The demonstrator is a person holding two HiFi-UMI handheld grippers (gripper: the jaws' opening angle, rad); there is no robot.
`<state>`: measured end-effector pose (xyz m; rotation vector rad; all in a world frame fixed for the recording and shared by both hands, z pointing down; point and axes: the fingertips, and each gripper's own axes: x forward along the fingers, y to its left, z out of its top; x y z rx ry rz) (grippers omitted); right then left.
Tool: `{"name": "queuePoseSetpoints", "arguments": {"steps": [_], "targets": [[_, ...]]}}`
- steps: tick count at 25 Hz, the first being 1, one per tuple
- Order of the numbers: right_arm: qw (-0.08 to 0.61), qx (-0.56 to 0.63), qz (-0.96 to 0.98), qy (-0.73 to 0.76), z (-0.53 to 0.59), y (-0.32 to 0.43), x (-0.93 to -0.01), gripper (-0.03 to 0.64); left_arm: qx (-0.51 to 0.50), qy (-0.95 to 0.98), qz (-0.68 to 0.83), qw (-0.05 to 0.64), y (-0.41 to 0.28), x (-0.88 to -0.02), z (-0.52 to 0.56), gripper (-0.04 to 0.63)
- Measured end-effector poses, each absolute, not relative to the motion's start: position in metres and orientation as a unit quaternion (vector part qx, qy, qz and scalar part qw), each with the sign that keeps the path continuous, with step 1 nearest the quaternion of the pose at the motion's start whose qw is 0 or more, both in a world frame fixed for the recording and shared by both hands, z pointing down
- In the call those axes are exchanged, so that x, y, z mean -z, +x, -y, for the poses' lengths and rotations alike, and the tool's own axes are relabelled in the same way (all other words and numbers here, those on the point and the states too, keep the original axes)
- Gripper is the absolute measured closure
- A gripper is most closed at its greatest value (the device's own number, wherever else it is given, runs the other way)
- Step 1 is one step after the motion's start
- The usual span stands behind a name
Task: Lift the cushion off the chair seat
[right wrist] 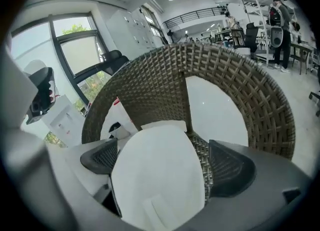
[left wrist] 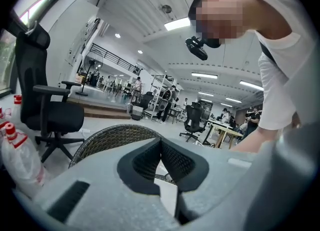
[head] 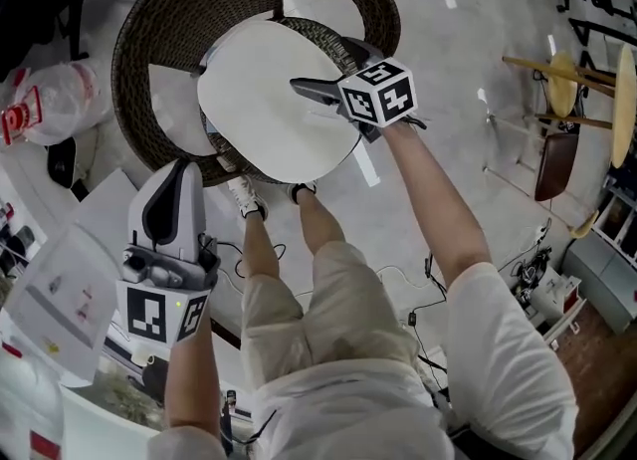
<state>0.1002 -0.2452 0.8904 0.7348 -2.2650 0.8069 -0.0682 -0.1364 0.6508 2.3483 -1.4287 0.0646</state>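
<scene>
Where the head view looked down past the person's knees, the stock stood as follows.

- Wicker chair (head: 149, 20): round-backed, dark weave, at twelve o'clock on the pale floor.
- Cushion (head: 264, 100): white, round, flat. It lay over the chair seat and overlapped the front rim toward six o'clock (whether any edge sat raised off the seat could not be told).
- Person: light shorts and top, standing at six o'clock of the chair, shoes just beside its front rim.
- Office chair (left wrist: 50, 110): black, at nine o'clock in the left gripper view.
- Left gripper (left wrist: 161, 142): held well apart from the wicker chair, at seven o'clock in the head view and aimed toward it. Its jaws were pressed together at the tips with nothing between them.
- Right gripper (right wrist: 162, 145): over the cushion's three o'clock edge. Its jaws were spread wide with the cushion showing between them. Wicker was visible between the cushion's edge and the right-hand pad, so it had no pinch.
- Plastic bag (head: 55, 100): clear, crumpled, at nine o'clock of the wicker chair.
- Paper sheets (head: 60, 289): white, at eight o'clock.
</scene>
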Motion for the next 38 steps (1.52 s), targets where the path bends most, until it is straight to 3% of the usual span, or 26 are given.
{"name": "queuePoseSetpoints", "arguments": {"steps": [10, 14, 24, 26, 34, 38], "targets": [[0.385, -0.305, 0.839, 0.233, 0.261, 0.084, -0.965, 0.044, -0.022, 0.822, 0.530, 0.206, -0.070, -0.670, 0.140, 0.578], [0.383, -0.349, 0.820, 0.242, 0.271, 0.086, -0.989, 0.046, -0.021, 0.813, 0.542, 0.210, -0.070, -0.672, 0.138, 0.578], [0.447, -0.349, 0.794, 0.218, 0.280, 0.076, -1.037, 0.105, -0.012, 0.784, 0.574, 0.236, -0.071, -0.699, 0.138, 0.578], [0.465, -0.349, 0.786, 0.210, 0.278, 0.077, -1.043, 0.155, -0.010, 0.782, 0.576, 0.239, -0.068, -0.702, 0.140, 0.578], [0.527, -0.320, 0.763, 0.194, 0.278, 0.081, -1.052, 0.244, -0.009, 0.777, 0.578, 0.248, -0.069, -0.711, 0.145, 0.578], [0.552, -0.302, 0.754, 0.189, 0.282, 0.087, -1.052, 0.354, -0.011, 0.782, 0.573, 0.247, -0.069, -0.708, 0.149, 0.578]]}}
